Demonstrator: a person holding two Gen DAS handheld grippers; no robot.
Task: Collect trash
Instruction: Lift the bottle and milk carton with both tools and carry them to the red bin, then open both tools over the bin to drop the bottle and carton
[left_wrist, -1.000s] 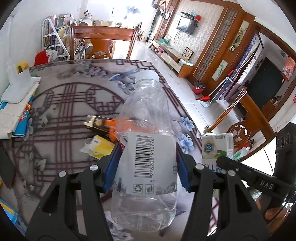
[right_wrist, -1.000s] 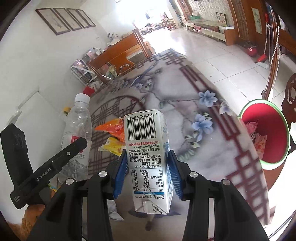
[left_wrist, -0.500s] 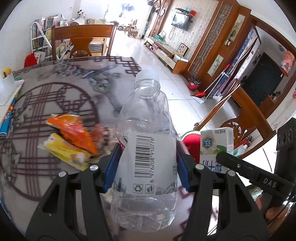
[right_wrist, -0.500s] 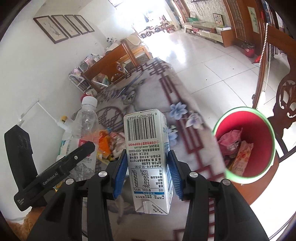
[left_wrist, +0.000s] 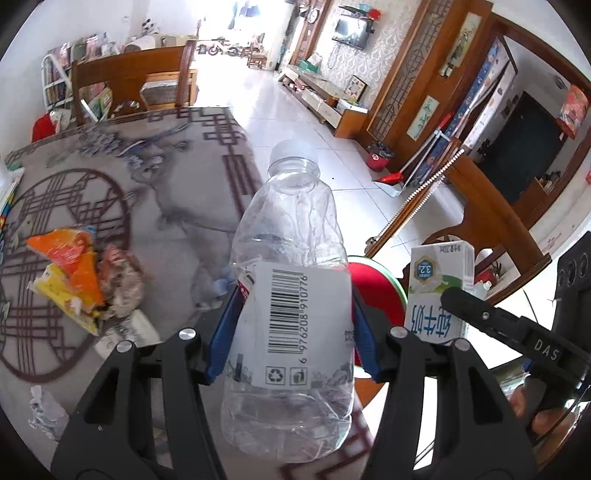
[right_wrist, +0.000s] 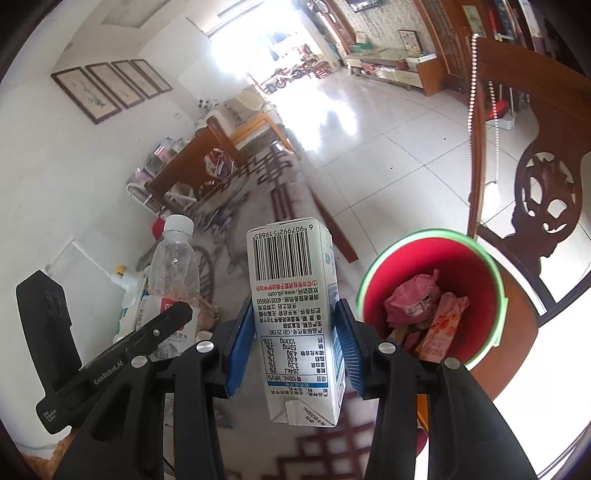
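Note:
My left gripper (left_wrist: 291, 332) is shut on an empty clear plastic bottle (left_wrist: 291, 295) with a white cap, held upright over the table's right edge. My right gripper (right_wrist: 293, 343) is shut on a white milk carton (right_wrist: 295, 314), which also shows at the right of the left wrist view as the milk carton (left_wrist: 439, 284). A red bin with a green rim (right_wrist: 432, 295) stands on a wooden chair seat just right of the carton, with pink wrappers inside. In the left wrist view only a slice of the red bin (left_wrist: 376, 288) shows behind the bottle. The bottle (right_wrist: 173, 273) appears left of the carton.
A patterned grey tablecloth (left_wrist: 166, 192) covers the table. On it lie orange and yellow wrappers (left_wrist: 70, 273) and crumpled white paper (left_wrist: 46, 410) at the left. A carved wooden chair back (right_wrist: 546, 199) rises behind the bin. Another wooden chair (left_wrist: 133, 88) stands at the table's far end.
Both grippers have carried the bottle and carton rightward off the table's middle toward its edge. The red bin has come much closer and now sits right beside the carton.

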